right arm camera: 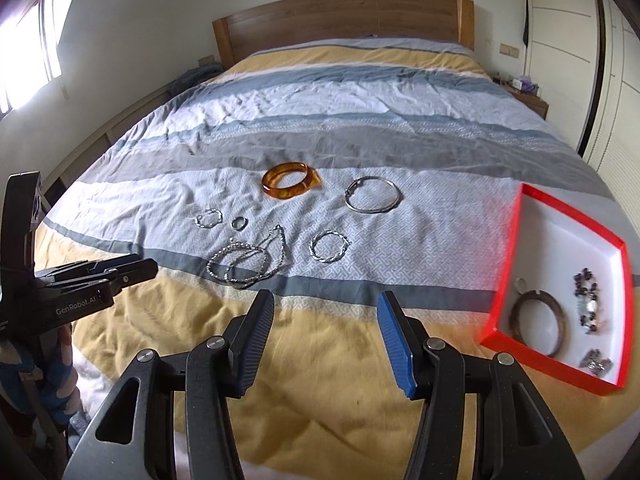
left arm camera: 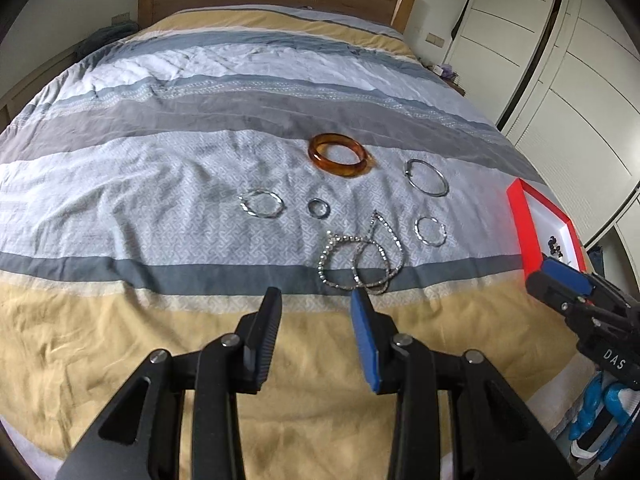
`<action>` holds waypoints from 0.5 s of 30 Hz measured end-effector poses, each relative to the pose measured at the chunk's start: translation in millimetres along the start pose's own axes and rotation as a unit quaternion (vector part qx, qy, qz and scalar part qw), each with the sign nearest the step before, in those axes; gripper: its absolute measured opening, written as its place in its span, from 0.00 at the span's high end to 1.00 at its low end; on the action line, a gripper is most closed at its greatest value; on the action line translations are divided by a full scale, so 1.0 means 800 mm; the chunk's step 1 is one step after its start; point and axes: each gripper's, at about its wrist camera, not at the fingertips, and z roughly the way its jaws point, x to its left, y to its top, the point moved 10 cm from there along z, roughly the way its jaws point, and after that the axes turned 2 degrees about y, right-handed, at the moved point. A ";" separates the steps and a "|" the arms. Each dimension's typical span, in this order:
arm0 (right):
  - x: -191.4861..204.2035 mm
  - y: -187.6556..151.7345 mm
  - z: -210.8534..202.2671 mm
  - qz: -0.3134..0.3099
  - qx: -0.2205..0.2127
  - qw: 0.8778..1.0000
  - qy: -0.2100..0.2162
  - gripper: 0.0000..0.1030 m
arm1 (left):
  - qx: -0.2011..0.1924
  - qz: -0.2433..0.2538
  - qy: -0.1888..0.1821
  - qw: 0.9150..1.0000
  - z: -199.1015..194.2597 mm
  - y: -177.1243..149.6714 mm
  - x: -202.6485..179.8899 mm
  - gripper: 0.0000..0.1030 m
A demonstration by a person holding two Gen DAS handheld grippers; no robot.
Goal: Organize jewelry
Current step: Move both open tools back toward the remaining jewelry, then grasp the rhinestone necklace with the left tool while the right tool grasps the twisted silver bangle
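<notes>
Jewelry lies on the striped bedspread: an amber bangle [left arm camera: 340, 155] [right arm camera: 289, 180], a large silver bangle [left arm camera: 426, 177] [right arm camera: 373, 194], a twisted silver hoop [left arm camera: 430, 231] [right arm camera: 329, 251], another twisted hoop [left arm camera: 262, 203] [right arm camera: 208, 218], a small ring [left arm camera: 318, 207] [right arm camera: 239, 223] and a tangle of beaded chains [left arm camera: 358, 260] [right arm camera: 248, 262]. A red box [right arm camera: 516, 240] [left arm camera: 520, 216] at the right holds a dark bangle [right arm camera: 538, 326] and beaded pieces. My left gripper [left arm camera: 316, 300] is open and empty, just short of the chains. My right gripper [right arm camera: 326, 304] is open and empty, left of the box.
The wooden headboard [right arm camera: 344, 20] stands at the far end. White wardrobe doors [left arm camera: 560, 60] line the right side. A bedside table [right arm camera: 528, 100] sits at the far right. A window [right arm camera: 28, 40] is at the left. The bed's near edge lies under both grippers.
</notes>
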 end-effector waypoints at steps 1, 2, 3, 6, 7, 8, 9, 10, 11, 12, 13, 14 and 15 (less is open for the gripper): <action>-0.002 0.002 0.011 0.001 0.003 1.000 0.002 0.48 | 0.004 0.000 -0.004 1.000 0.010 0.002 -0.004 0.66; -0.005 0.005 0.022 0.002 0.005 1.000 0.004 0.48 | 0.008 0.000 -0.009 1.000 0.020 0.004 -0.009 0.65; -0.007 0.007 0.030 0.004 0.006 1.000 0.005 0.48 | 0.010 0.000 -0.011 1.000 0.028 0.006 -0.011 0.62; -0.014 0.016 0.057 0.008 0.011 1.000 0.010 0.48 | 0.015 0.000 -0.016 1.000 0.050 0.014 -0.016 0.59; -0.016 0.019 0.067 0.007 0.013 1.000 0.011 0.48 | 0.018 0.001 -0.015 1.000 0.057 0.016 -0.017 0.59; -0.016 0.021 0.075 0.007 0.014 1.000 0.012 0.48 | 0.020 0.003 -0.015 1.000 0.064 0.018 -0.019 0.59; -0.017 0.025 0.085 0.006 0.015 1.000 0.013 0.48 | 0.023 0.005 -0.014 1.000 0.072 0.019 -0.019 0.59; -0.017 0.027 0.092 0.006 0.016 1.000 0.014 0.48 | 0.025 0.007 -0.012 1.000 0.078 0.020 -0.019 0.59; -0.018 0.029 0.100 0.006 0.016 1.000 0.015 0.48 | 0.028 0.009 -0.011 0.999 0.085 0.020 -0.019 0.59; -0.019 0.031 0.109 0.004 0.017 1.000 0.016 0.48 | 0.031 0.010 -0.009 0.999 0.091 0.019 -0.018 0.59; -0.019 0.033 0.117 0.003 0.019 1.000 0.015 0.48 | 0.033 0.013 -0.008 0.999 0.096 0.018 -0.018 0.59; -0.021 0.034 0.125 0.005 0.020 1.000 0.016 0.48 | 0.034 0.018 -0.005 0.999 0.101 0.017 -0.018 0.59; -0.022 0.036 0.132 0.007 0.021 1.000 0.016 0.48 | 0.034 0.022 -0.003 0.999 0.104 0.017 -0.018 0.59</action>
